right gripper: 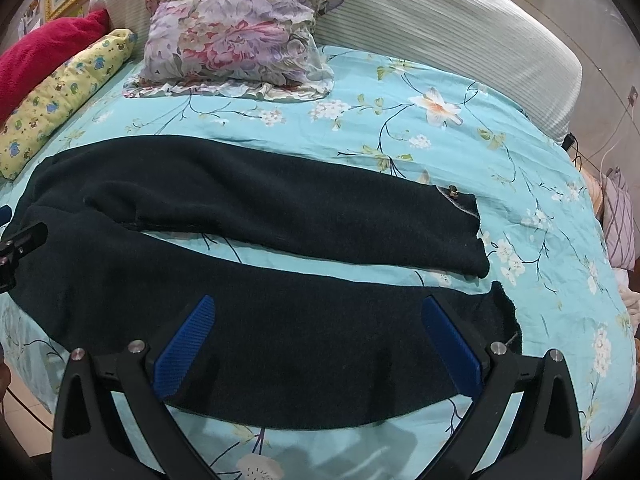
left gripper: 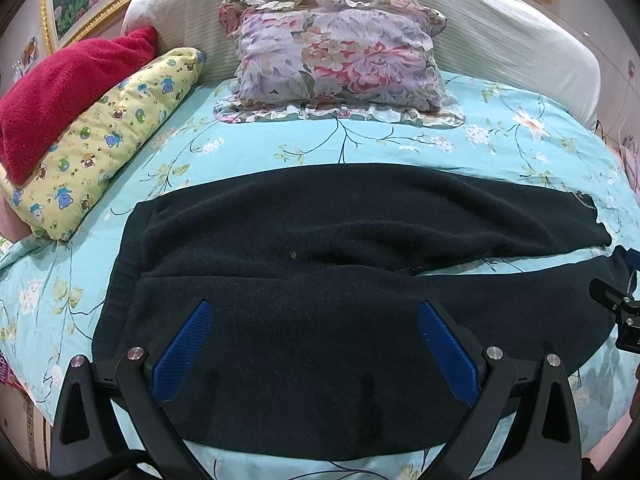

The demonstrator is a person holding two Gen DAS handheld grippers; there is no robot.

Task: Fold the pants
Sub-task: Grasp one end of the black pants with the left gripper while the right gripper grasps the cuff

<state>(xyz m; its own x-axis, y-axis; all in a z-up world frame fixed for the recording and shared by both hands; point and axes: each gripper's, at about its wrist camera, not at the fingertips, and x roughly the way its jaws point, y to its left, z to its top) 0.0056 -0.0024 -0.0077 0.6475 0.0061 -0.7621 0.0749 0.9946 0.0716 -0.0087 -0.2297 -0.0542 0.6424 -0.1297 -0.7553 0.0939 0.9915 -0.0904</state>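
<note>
While the black pants lie spread flat near the bed's front edge, left gripper and right gripper both hover spread wide, pinching nothing.

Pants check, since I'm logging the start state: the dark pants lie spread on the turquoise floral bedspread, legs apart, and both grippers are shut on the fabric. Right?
Not quite. The pants do lie spread on the bedspread with legs apart, but both grippers are open and hold nothing: the left gripper in the left wrist view, the right gripper in the right wrist view.
</note>
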